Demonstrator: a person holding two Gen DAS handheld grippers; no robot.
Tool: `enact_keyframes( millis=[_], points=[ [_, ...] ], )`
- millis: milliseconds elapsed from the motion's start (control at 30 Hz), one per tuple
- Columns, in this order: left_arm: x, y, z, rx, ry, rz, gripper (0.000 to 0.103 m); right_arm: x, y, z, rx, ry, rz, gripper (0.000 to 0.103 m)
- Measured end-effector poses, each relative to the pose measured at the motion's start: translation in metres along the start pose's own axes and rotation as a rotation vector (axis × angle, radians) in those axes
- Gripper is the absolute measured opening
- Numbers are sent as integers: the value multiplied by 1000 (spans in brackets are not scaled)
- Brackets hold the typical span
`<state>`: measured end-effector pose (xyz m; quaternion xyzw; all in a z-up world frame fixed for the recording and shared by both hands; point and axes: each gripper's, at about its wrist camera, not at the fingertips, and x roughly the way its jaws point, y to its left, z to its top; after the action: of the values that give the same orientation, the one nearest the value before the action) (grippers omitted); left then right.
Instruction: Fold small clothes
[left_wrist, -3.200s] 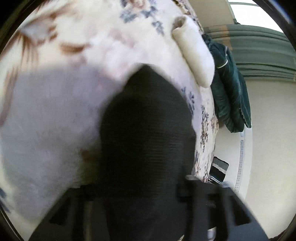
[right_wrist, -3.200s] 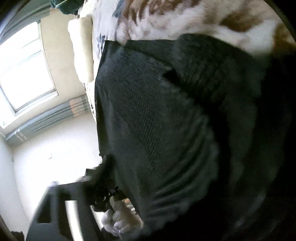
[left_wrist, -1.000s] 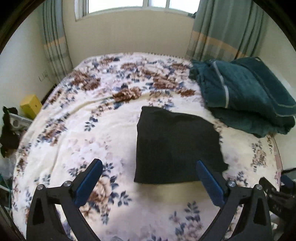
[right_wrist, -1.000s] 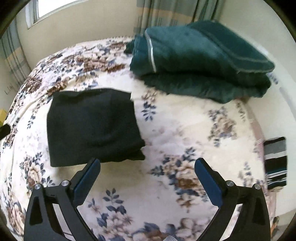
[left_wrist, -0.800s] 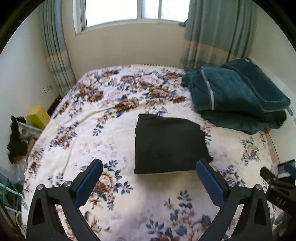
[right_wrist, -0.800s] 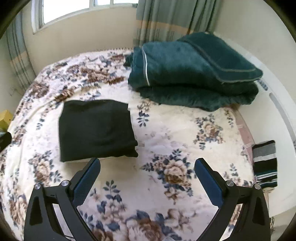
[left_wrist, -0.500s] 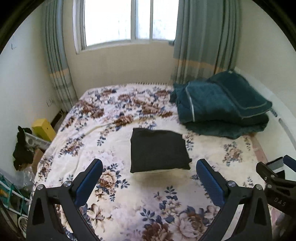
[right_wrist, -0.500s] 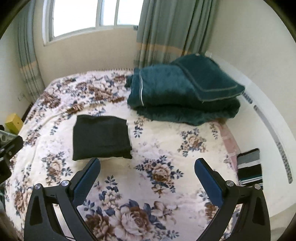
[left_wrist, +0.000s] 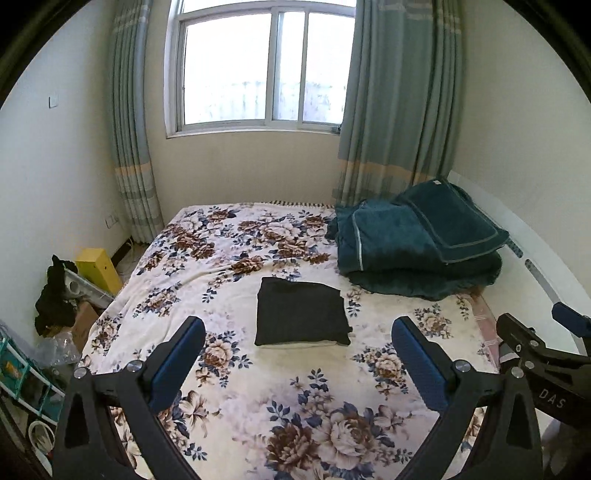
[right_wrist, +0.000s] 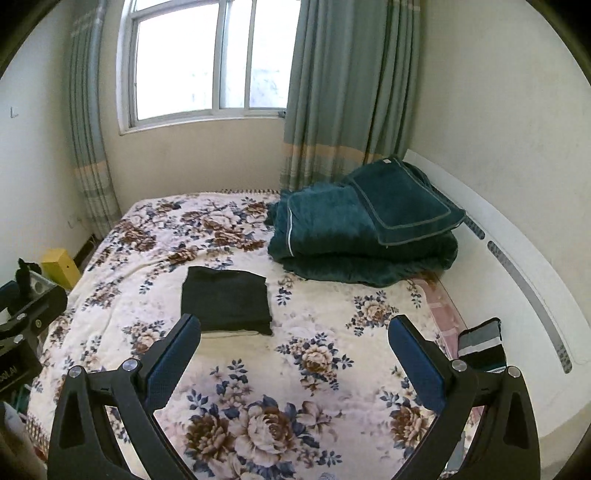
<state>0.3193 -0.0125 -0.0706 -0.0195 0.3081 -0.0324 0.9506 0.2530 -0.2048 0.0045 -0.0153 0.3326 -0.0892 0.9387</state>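
While both grippers hung well back from the bed, left gripper (left_wrist: 297, 354) and right gripper (right_wrist: 293, 350) were spread wide, holding nothing. The folded black garment (left_wrist: 301, 312) lay mid-bed on the floral blanket (left_wrist: 229, 254), left of the teal quilt (left_wrist: 413, 251). Risk: soft plush could let the fold's near edge spring open.

The bed's (left_wrist: 280, 424) near end is cut off by the lower edge in both views. Beside it, the clutter (left_wrist: 55, 295) on the floor is too small to identify, and the striped cloth (right_wrist: 480, 341) is half hidden behind the mattress edge.
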Motion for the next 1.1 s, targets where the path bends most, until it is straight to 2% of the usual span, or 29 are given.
enact_keyframes(
  millis=[233,333,600,733,1100],
  points=[
    [-31,-7,-8,-1,-26,8,103,-52,-6,-6,-11,-44,26,103],
    [-38,-6,-10,0,-25,35,103,-63,-8,-7,-14,-56,30,103],
    [-55,-2,-7,-16,-26,71,103,-79,-10,-8,-16,-46,56,103],
    [-57,-2,-6,-21,-26,66,103,-80,-10,-5,-14,-27,81,103],
    [-73,-5,-6,-23,-45,64,103,-93,-9,0,-22,-51,91,103]
  ],
)
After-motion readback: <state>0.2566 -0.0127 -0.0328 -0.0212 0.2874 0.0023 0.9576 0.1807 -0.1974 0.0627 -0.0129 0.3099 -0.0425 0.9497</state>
